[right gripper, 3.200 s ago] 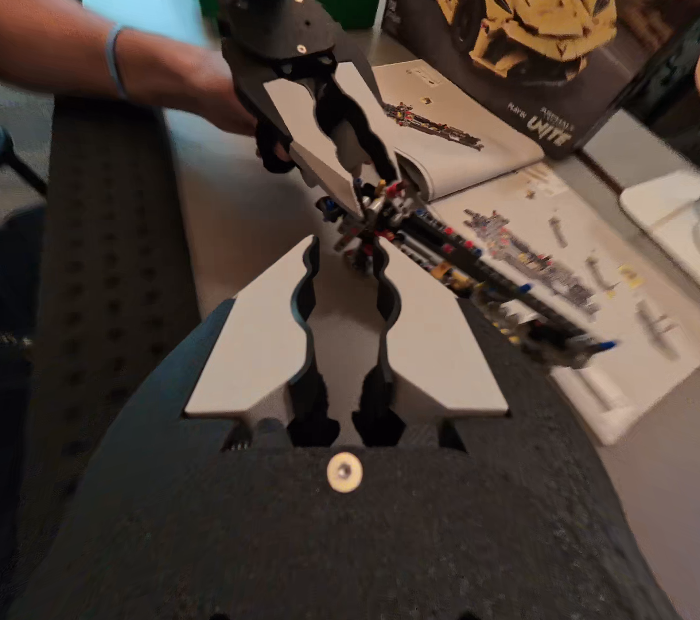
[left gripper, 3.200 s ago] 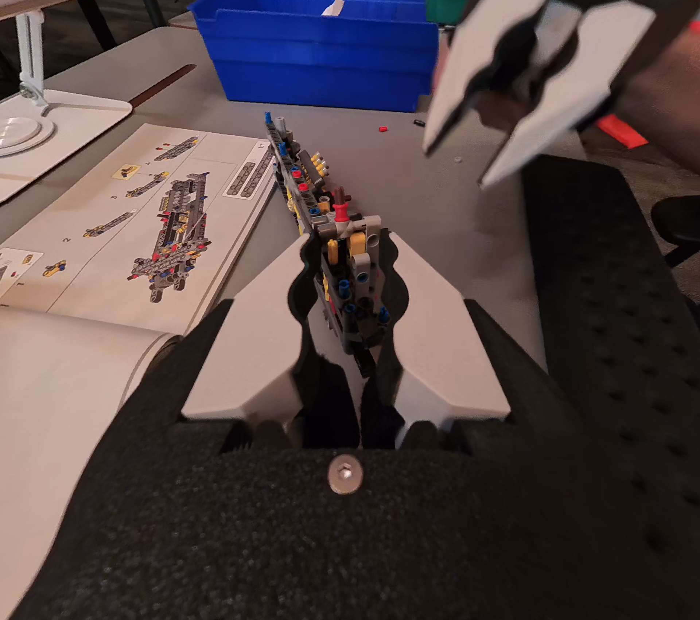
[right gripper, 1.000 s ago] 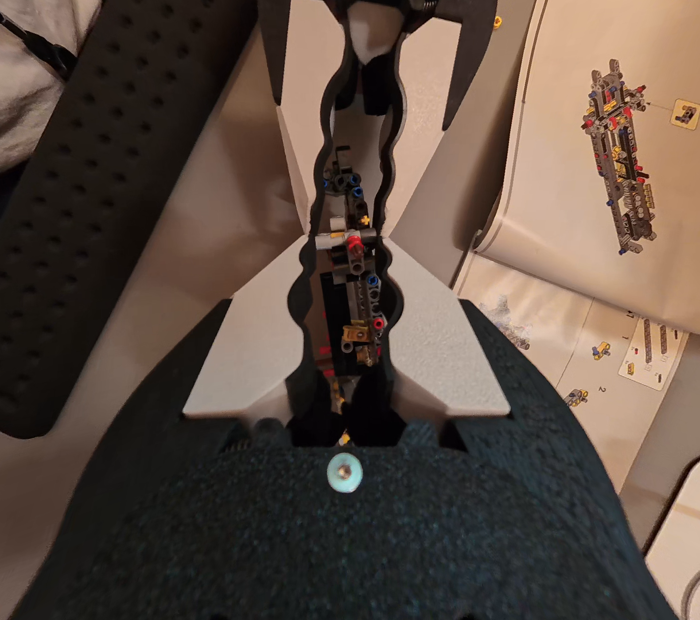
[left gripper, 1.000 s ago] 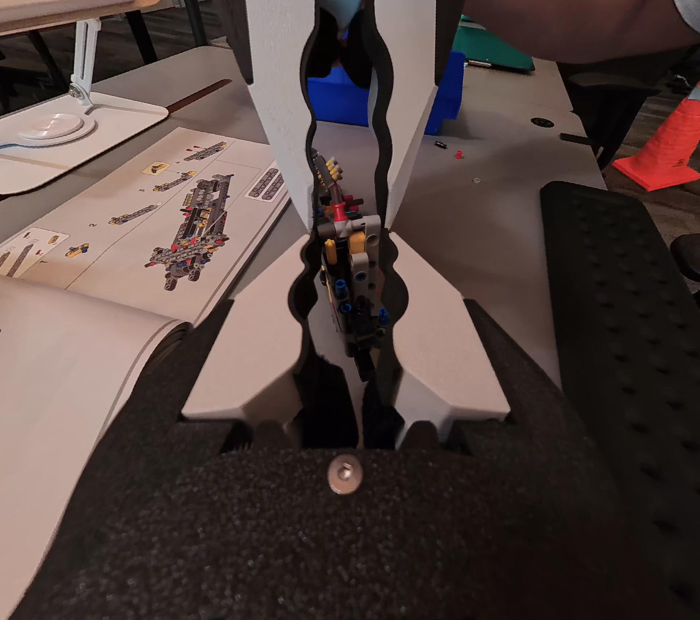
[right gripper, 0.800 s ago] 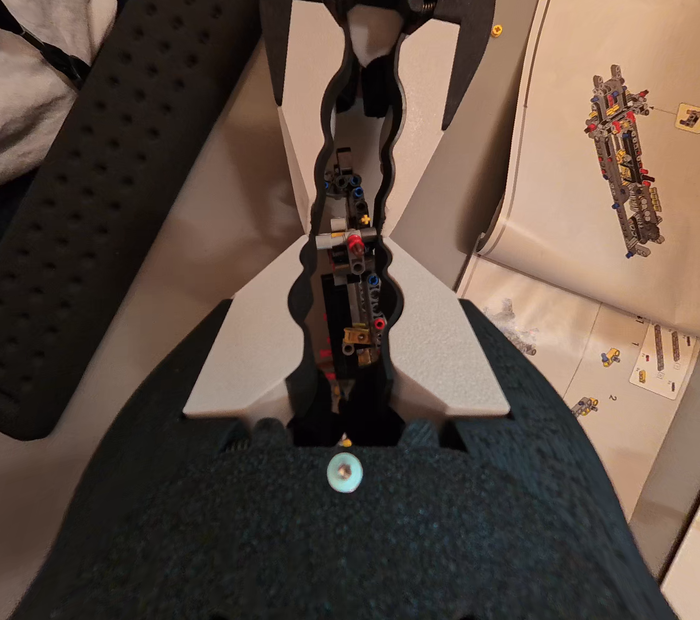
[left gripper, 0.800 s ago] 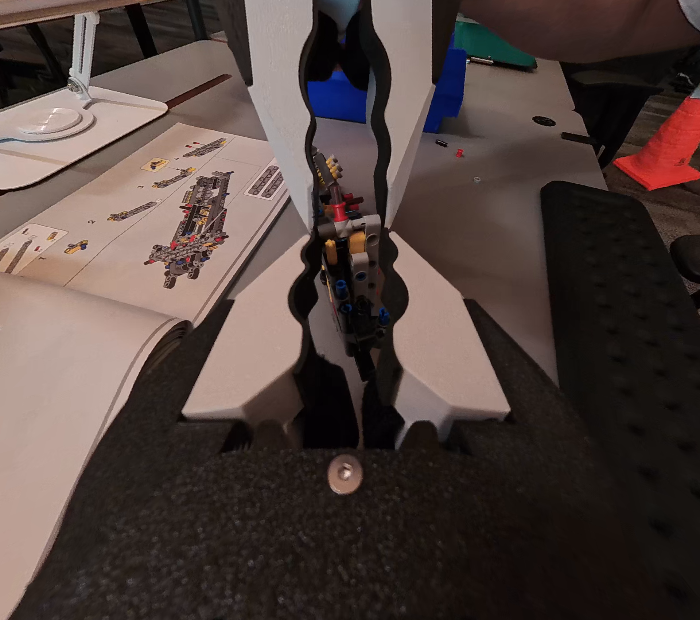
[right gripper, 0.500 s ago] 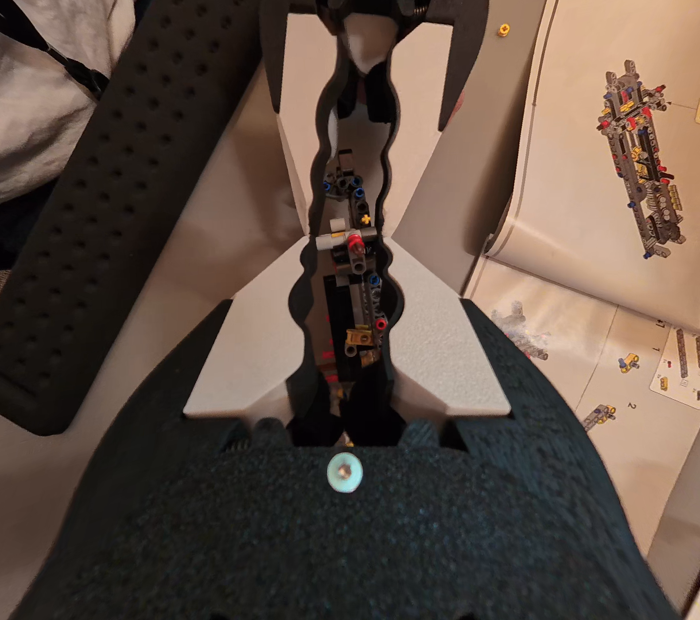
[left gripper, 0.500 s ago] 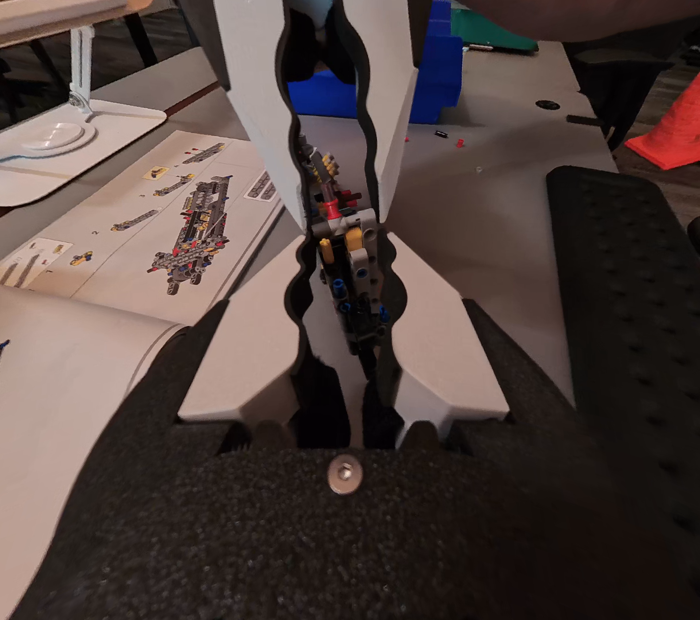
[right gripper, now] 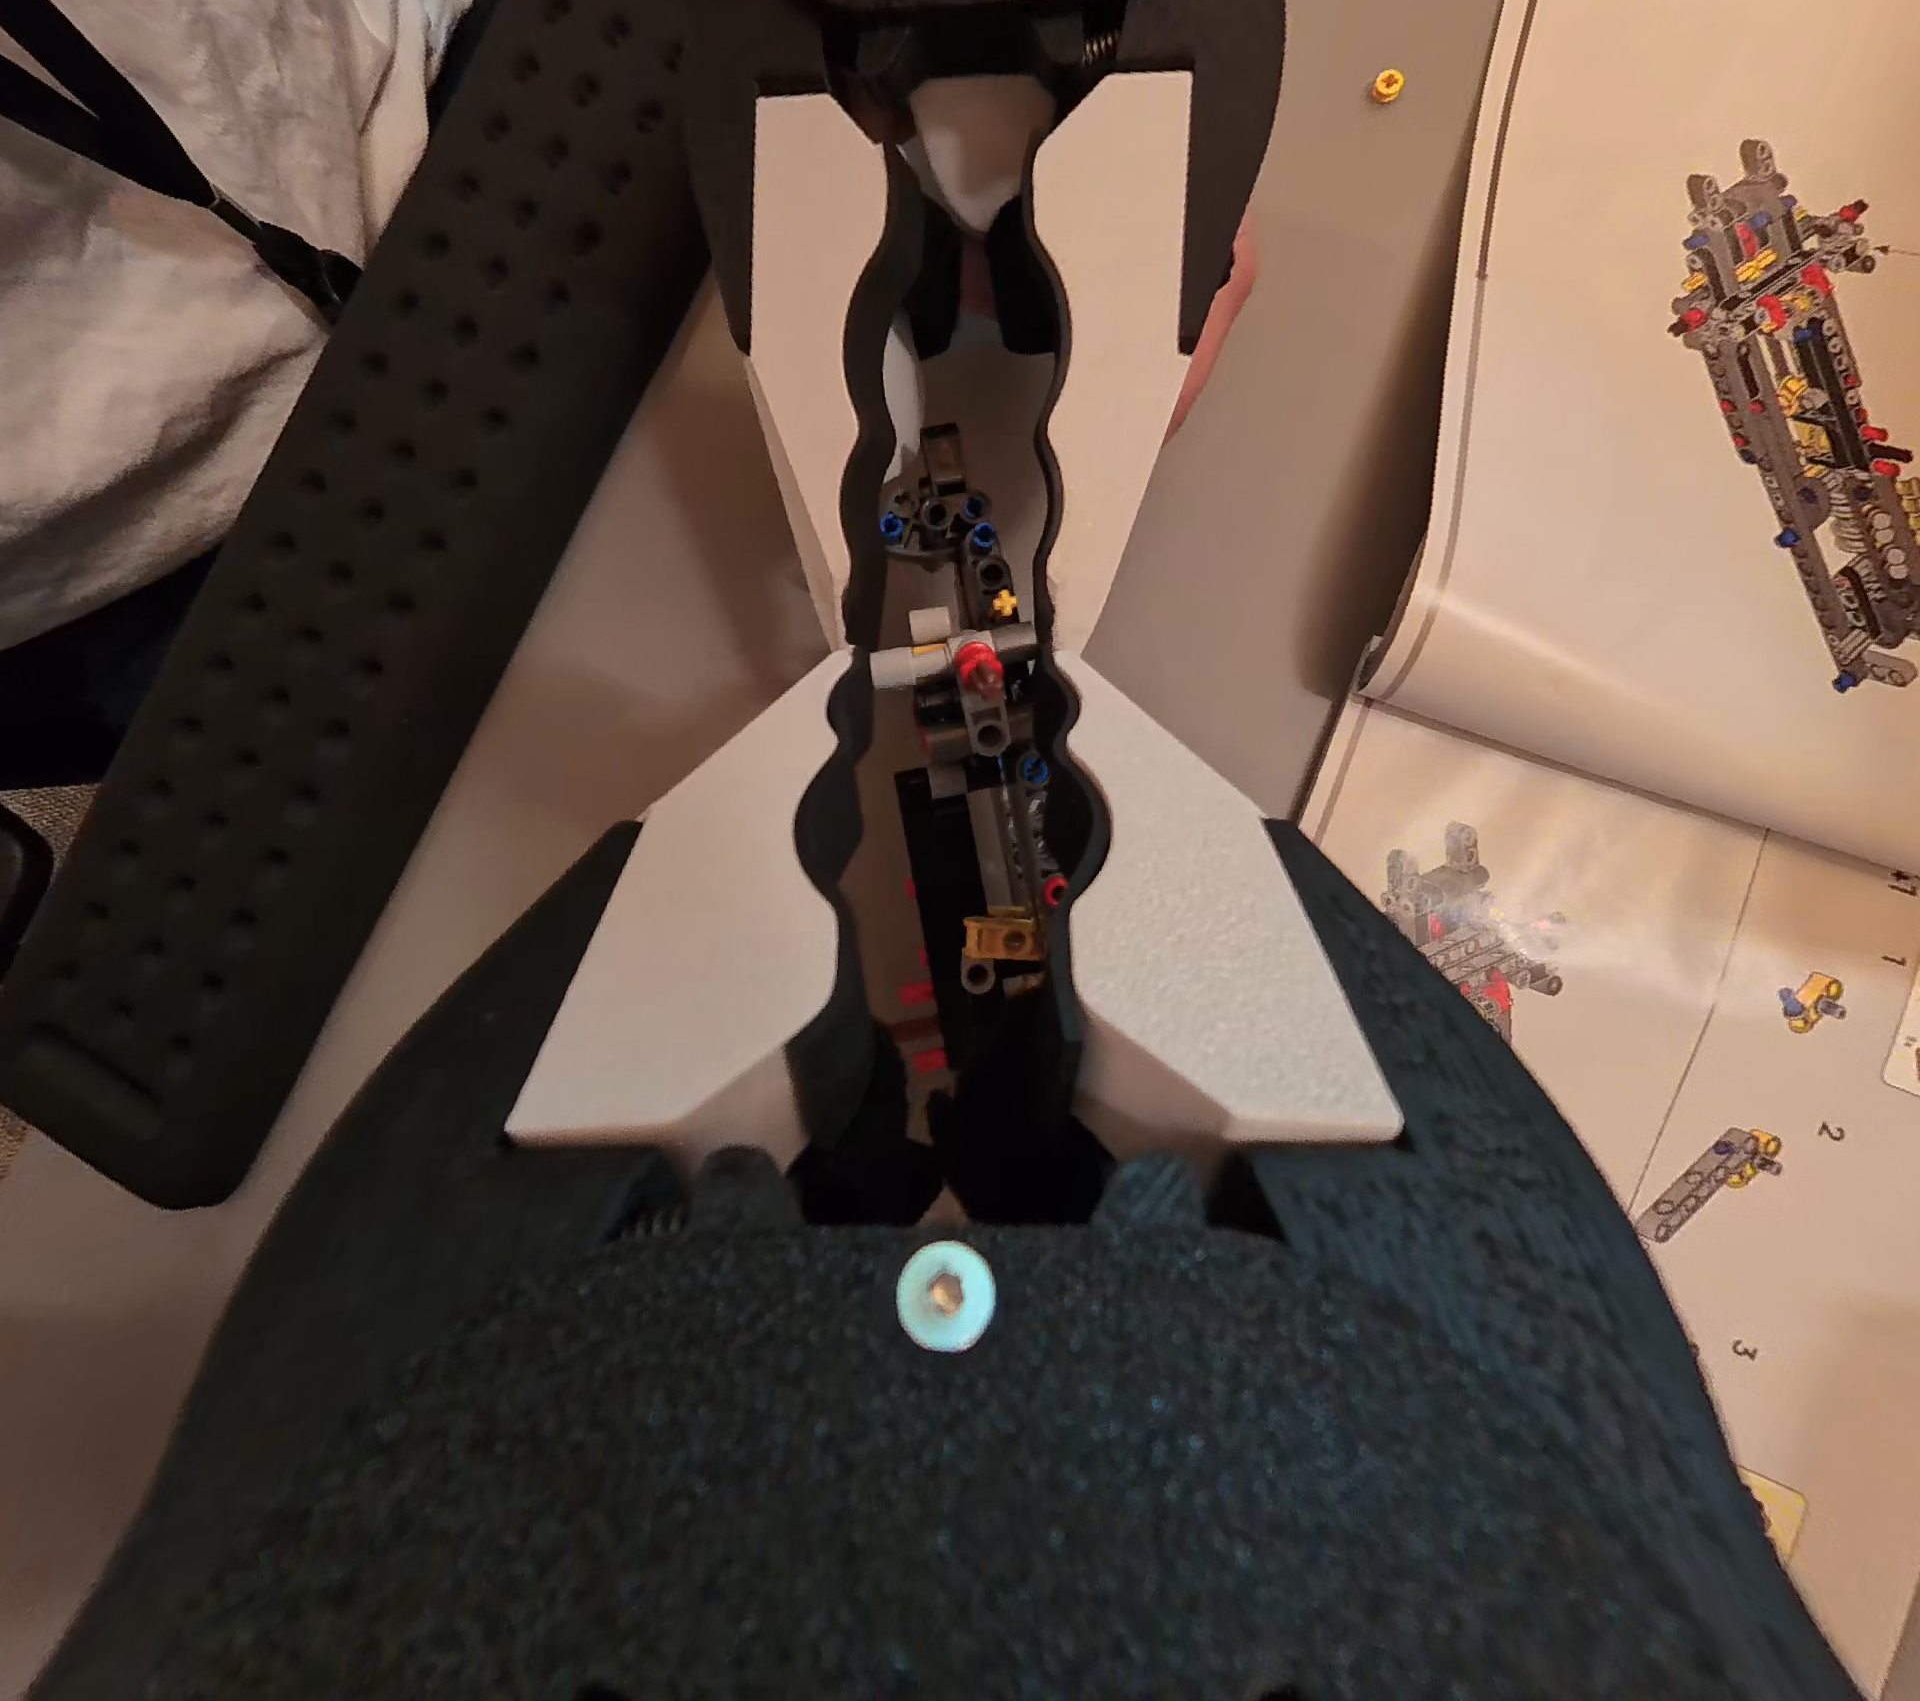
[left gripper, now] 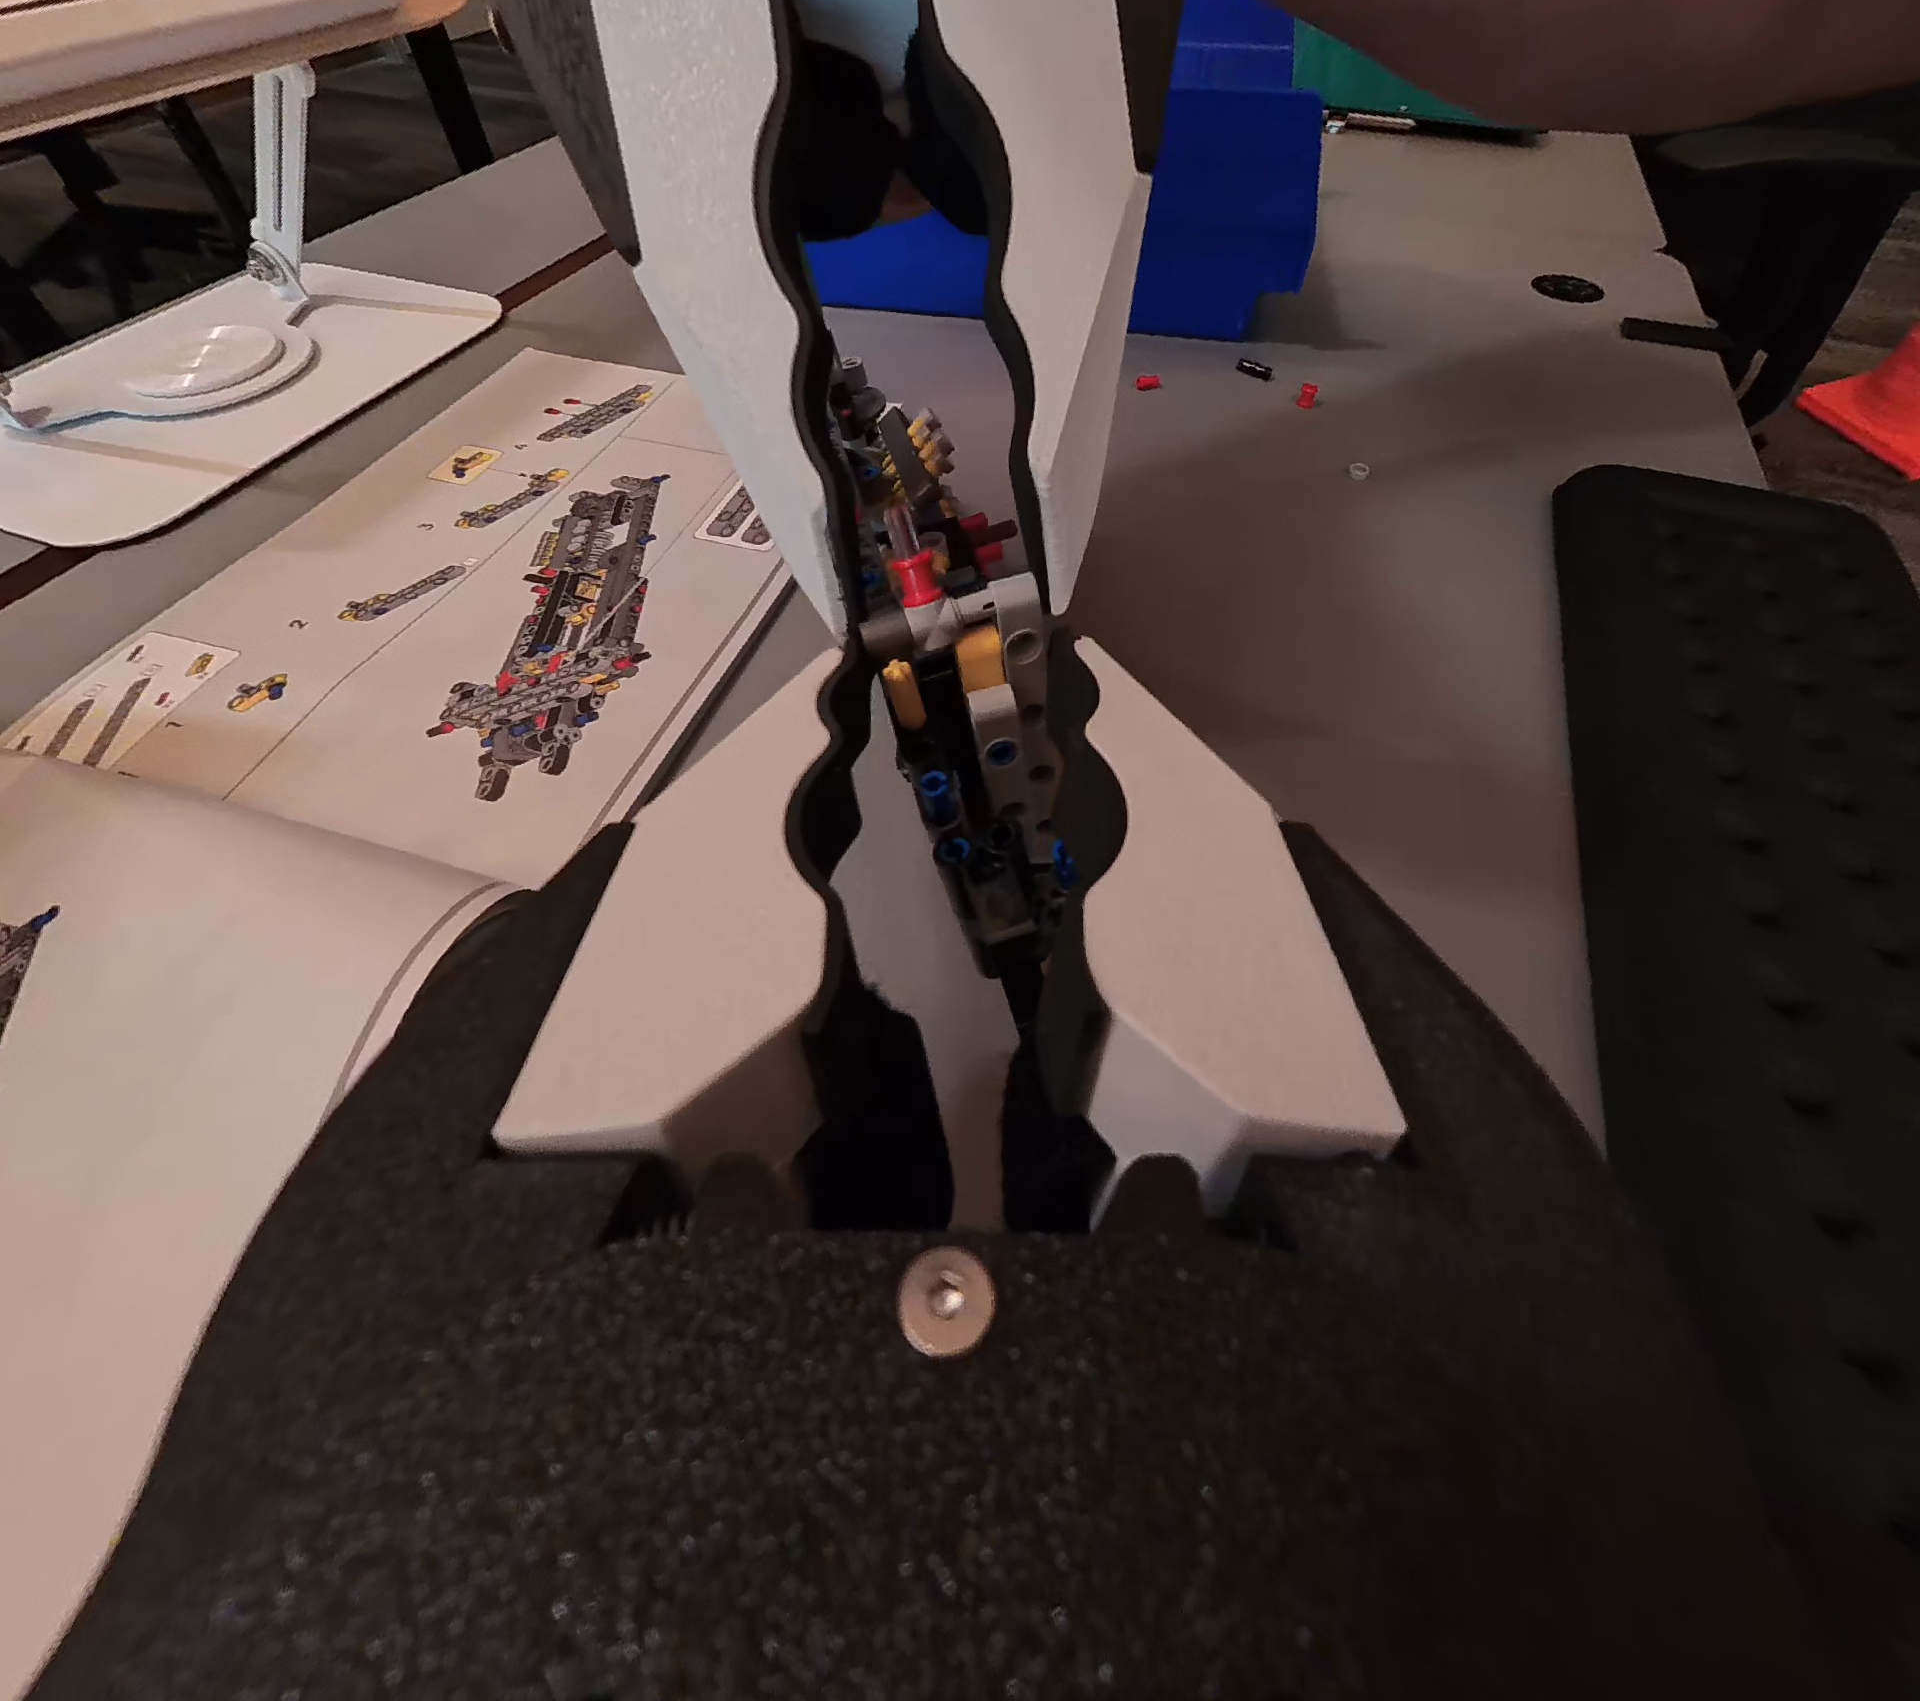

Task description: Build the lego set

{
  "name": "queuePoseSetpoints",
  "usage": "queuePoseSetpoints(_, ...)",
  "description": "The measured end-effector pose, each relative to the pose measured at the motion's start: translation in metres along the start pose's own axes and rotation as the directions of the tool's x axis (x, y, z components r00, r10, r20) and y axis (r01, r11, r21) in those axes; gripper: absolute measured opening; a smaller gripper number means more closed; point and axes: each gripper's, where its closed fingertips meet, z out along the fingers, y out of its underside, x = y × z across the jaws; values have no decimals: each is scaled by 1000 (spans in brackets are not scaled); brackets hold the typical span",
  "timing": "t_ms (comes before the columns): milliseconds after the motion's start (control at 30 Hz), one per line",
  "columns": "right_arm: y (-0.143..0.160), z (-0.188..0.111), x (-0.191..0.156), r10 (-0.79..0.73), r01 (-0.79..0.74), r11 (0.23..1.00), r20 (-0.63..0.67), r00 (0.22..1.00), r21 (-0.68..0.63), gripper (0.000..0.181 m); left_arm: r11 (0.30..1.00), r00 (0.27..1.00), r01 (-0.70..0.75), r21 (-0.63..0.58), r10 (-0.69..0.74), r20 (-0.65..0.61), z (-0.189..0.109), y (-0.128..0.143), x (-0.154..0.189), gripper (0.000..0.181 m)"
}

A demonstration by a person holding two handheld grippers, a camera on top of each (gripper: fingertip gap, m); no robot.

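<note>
Compared with the frame from 3.2 s ago, the right gripper (left gripper: 940,612) has come in from the upper right and now meets the left gripper (left gripper: 951,643) tip to tip over the lego assembly (left gripper: 971,778).

Left wrist view: the left gripper's fingers are clamped on the near end of the lego assembly, a long narrow build of grey, black, yellow, red and blue parts. The build runs away from the camera, above the grey table (left gripper: 1299,612). The right gripper points back toward the camera, its white fingers (left gripper: 717,197) closed around the farther section of the same build. An open instruction booklet (left gripper: 416,612) lies on the table to the left. A blue bin (left gripper: 1226,207) stands behind the grippers. Small loose pieces (left gripper: 1307,394) lie near the bin. A black perforated mat (left gripper: 1745,820) lies to the right.

Right wrist view: the right gripper (right gripper: 951,664) is clamped on the lego assembly (right gripper: 997,820), which runs lengthwise between its fingers. The left gripper (right gripper: 951,628) faces it, gripping the far section. The instruction booklet (right gripper: 1662,508) lies to the right, the black perforated mat (right gripper: 364,508) to the left. One small yellow piece (right gripper: 1386,84) rests on the table beside the booklet.
</note>
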Motion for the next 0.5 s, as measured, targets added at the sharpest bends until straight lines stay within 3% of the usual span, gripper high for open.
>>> queuePoseSetpoints(300,0,-1,4,119,-118,992,-23,993,38,30,999,999,44,-5,-44,17,2,0,-3,30)
queuePoseSetpoints(433,-7,-21,6,217,-181,966,-197,956,184,30,1000,999,28,-9,-28,32,3,0,-3,30)
queuePoseSetpoints(500,-7,-36,9,376,-279,908,-313,872,314,24,999,998,41,-13,-41,48,3,0,-5,30)
